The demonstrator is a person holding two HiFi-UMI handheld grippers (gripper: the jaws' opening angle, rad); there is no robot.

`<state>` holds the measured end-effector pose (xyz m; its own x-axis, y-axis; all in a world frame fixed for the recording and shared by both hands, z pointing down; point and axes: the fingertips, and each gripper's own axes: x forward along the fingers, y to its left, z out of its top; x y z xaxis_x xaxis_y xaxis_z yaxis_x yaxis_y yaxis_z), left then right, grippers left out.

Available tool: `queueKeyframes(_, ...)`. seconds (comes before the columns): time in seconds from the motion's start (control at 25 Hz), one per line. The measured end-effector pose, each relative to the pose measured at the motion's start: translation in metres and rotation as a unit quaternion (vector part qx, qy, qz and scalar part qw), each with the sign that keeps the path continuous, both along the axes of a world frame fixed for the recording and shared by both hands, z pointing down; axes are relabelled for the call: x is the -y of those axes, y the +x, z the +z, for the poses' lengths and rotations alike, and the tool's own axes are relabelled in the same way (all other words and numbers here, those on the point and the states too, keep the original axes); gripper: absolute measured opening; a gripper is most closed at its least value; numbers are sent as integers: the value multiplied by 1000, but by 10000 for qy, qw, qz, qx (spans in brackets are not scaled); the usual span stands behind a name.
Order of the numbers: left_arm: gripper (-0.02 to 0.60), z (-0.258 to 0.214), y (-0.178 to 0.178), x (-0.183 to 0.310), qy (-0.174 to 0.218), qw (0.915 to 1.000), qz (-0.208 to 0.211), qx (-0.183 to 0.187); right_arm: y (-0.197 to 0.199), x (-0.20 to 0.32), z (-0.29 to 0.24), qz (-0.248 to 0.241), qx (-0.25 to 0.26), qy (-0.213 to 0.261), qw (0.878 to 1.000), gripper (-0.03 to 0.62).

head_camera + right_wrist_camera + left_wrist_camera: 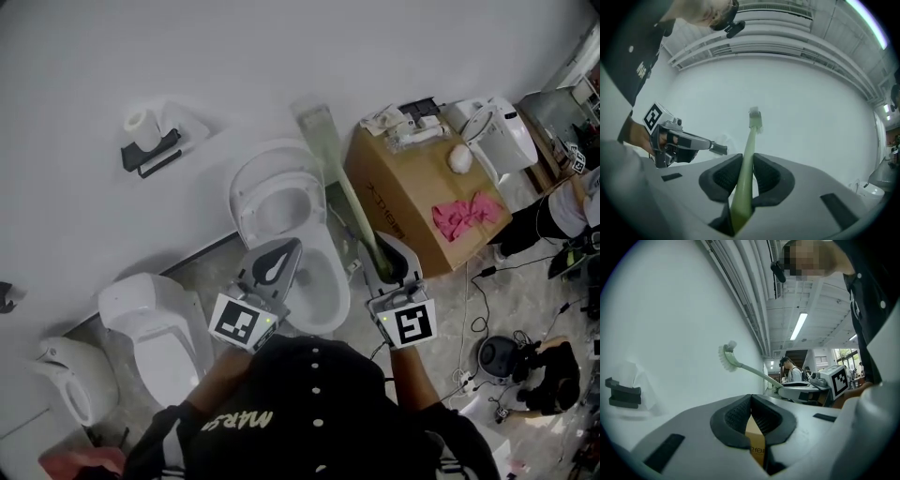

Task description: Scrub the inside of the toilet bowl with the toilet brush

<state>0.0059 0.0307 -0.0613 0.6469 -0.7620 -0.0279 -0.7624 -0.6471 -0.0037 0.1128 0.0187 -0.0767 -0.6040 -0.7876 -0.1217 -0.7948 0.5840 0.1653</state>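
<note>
A white wall [281, 56] rises behind the toilets. The right gripper [744, 180] is clamped on the brush [749, 140] handle. The brush head points to 11 o'clock, up along the wall and outside the bowl [328, 286]. The left gripper [751, 401], jaws together and empty, hovers at the bowl's 9 o'clock rim.

Head view steeply down; gripper views upward, probably same wall [811, 117]

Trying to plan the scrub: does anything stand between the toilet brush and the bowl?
The lid is up, the toilet bowl open. Only the left hand-held gripper, shut and empty, overlaps the bowl's left side in the head view; its height is unclear. The right hand-held gripper holds the toilet brush.
</note>
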Motion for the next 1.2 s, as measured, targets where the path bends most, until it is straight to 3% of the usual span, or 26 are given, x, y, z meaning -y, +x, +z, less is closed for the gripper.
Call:
queueKeyframes(0.28,25,-18,-4,3,295,9995,-123,85,16,-1,-18,79,438,119,9989,89)
queueKeyframes(1.2,25,-12,-5,7,375,9991,-200,71,43,-4,-8,356,379,71,9986,89)
